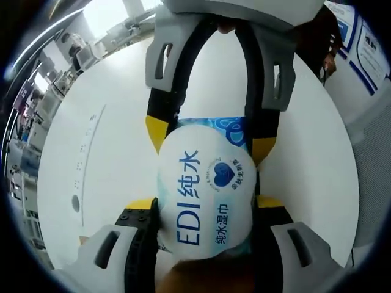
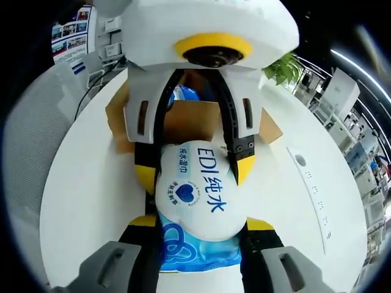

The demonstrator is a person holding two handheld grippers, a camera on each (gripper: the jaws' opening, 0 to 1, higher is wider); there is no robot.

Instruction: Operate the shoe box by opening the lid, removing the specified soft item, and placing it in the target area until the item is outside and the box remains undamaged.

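Both the left claw and right claw pinch the soft blue-and-white wet-wipe pack above the white table, clear of the brown cardboard box; lower it gently together.

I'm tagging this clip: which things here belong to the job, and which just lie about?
Job: blue-and-white soft wet-wipe pack, clamped at opposite ends by left gripper and right gripper; brown cardboard shoe box.
Lying about: round white table, green plant.
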